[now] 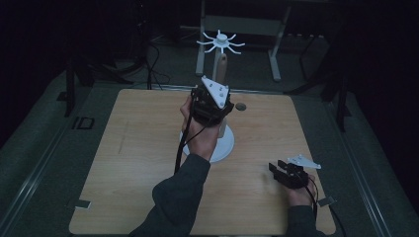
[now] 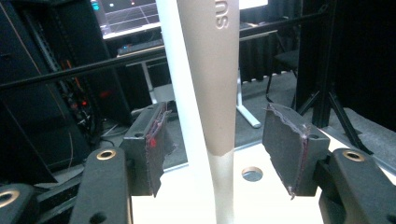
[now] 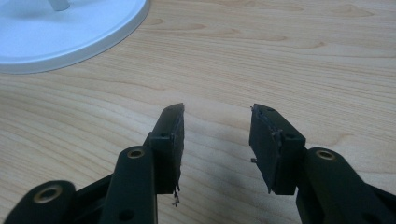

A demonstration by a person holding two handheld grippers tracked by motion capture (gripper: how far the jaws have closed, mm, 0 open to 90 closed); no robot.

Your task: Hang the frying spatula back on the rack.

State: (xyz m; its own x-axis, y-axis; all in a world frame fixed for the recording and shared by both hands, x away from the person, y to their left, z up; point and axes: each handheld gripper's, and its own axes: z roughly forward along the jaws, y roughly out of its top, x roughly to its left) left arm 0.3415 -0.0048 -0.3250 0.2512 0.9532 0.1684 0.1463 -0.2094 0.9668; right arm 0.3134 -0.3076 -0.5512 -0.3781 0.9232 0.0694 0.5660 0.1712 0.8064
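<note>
A wooden table point(image 1: 148, 163) seen from above in a dim room, with a white stand as the landmark: its round base point(image 1: 223, 148) sits near the table's middle and a thin white pole rises to a crown of spokes point(image 1: 221, 42).

Left of the base, the table is bare wood, with a dark sleeve coming up from the near edge.

At the stand itself, the left gripper point(image 1: 210, 106) is held up in front of the pole, above the base and below the spokes, with its grey plate on top. Hanging from the stand just behind it is a beige tapered handle point(image 1: 223, 66). In the left gripper view, that beige tapered handle point(image 2: 212, 79) hangs upright just beside the white pole point(image 2: 184, 107), between the two black jaws. The jaws stand wide apart, and neither pad point(image 2: 154, 147) touches the handle. A small round hole point(image 2: 252, 174) in the tabletop lies beyond the stand.

Right of the base and nearer the person, the right gripper point(image 1: 279, 170) rests low over the table near its right edge. In the right gripper view its jaws are spread with nothing between them, bare wood beneath, and the rim of the base point(image 3: 93, 37) lies ahead at upper left.
</note>
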